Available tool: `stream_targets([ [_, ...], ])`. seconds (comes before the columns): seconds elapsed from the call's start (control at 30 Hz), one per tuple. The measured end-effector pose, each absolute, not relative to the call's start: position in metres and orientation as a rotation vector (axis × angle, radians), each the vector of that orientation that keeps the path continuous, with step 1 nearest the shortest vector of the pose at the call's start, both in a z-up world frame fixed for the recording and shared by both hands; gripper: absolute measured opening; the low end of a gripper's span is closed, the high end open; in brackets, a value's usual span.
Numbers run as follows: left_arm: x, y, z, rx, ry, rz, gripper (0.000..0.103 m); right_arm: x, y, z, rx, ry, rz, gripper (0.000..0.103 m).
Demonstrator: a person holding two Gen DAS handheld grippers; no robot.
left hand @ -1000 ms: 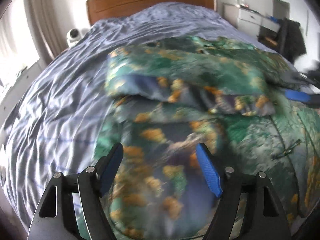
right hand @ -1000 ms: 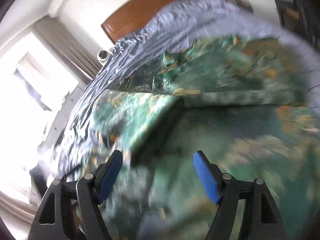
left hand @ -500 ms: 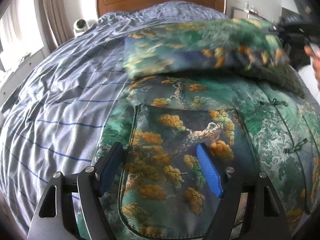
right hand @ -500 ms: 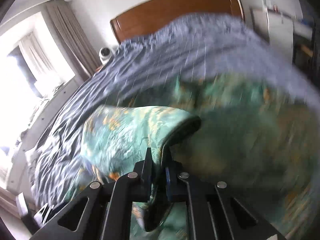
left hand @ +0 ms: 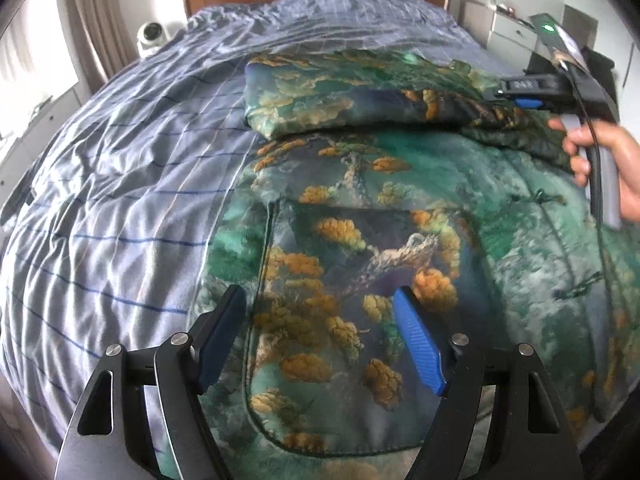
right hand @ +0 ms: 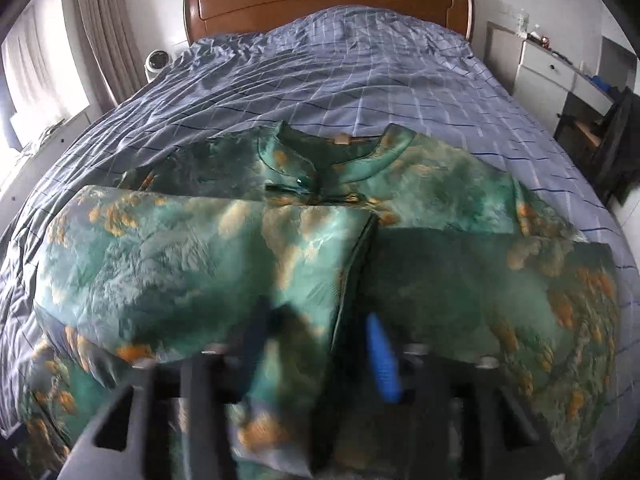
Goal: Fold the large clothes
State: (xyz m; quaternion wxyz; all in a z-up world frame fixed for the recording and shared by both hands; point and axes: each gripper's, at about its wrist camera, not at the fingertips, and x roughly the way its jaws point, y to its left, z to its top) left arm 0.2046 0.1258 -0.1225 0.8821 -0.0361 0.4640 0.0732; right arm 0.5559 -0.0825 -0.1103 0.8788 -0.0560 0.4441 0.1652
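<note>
The green printed jacket [left hand: 400, 216] lies spread on the bed's blue checked cover [left hand: 120, 184], with one sleeve [right hand: 200, 256] folded across its chest. The left gripper [left hand: 320, 332] hovers over the lower part, jaws wide apart and empty. The right gripper [right hand: 316, 344], blurred, has its jaws apart above the sleeve cuff.

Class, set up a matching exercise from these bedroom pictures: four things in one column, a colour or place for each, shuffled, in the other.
Things:
1. jacket
2. bedspread
3. headboard
4. security camera

Descriptions:
A. brown wood
B. green with orange print
C. white, left of the bed
D. blue-grey, checked

Pairs: 1-B, 2-D, 3-A, 4-C
</note>
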Motion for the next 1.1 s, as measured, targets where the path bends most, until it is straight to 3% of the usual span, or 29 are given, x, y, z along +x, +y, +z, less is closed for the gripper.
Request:
stream_targets([
  [0.13,0.239,0.140,-0.089,-0.122,0.929,0.119,0.078,0.519,-0.092,-0.075,-0.195,0.757,0.408,0.053],
  [0.23,0.292,0.150,-0.068,-0.105,0.858,0.118,0.078,0.506,-0.088,-0.060,-0.209,0.735,0.550,0.053],
  [0.43,0.393,0.153,-0.108,-0.007,0.899,0.161,0.048,0.523,-0.068,-0.094,-0.217,0.838,0.618,0.053],
  [0.57,0.407,0.157,-0.158,-0.030,0.980,0.146,0.047,0.535,-0.072,-0.135,-0.183,0.964,0.592,0.051],
  [0.83,0.404,0.167,-0.132,-0.126,0.982,0.120,0.050,0.535,-0.079,-0.143,-0.153,0.953,0.597,0.051],
  [1.1,0.487,0.173,-0.146,-0.125,1.078,0.127,0.052,0.531,-0.075,-0.145,-0.156,0.942,0.585,0.051],
])
